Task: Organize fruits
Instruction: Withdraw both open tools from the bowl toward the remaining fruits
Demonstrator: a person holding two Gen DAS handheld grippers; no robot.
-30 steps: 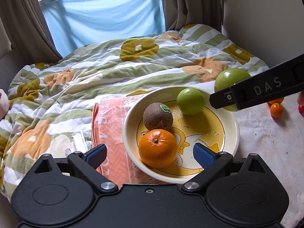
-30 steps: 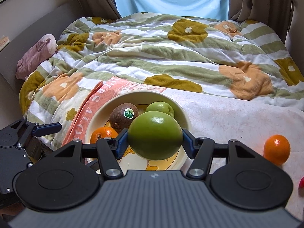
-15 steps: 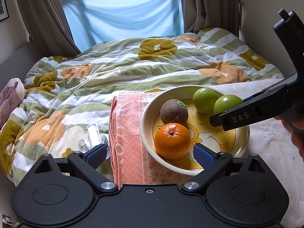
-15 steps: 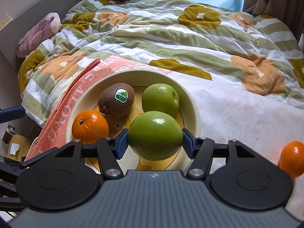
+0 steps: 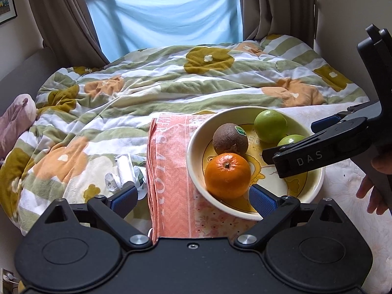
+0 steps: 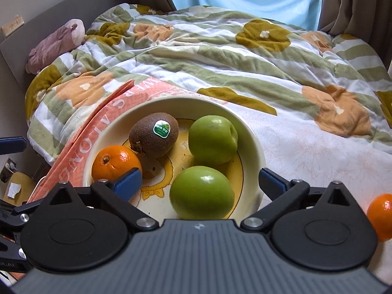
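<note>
In the cream bowl (image 6: 254, 147), left to right, lay an orange (image 6: 115, 163), a stickered kiwi (image 6: 154, 138) and two glossy green apples, far (image 6: 212, 140) and near (image 6: 201, 193). The right gripper (image 6: 200, 180) hung over the bowl, fingers spread wide of the near apple. The left gripper (image 5: 193, 197) hovered at the rim, fingers apart, empty.

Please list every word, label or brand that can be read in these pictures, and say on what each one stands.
"DAS": on the right gripper finger.
"ALONG", plus partial letters: on the orange towel.
Green sticker on the kiwi: print too small to read.
Print inside the bowl: too faint to read.
</note>
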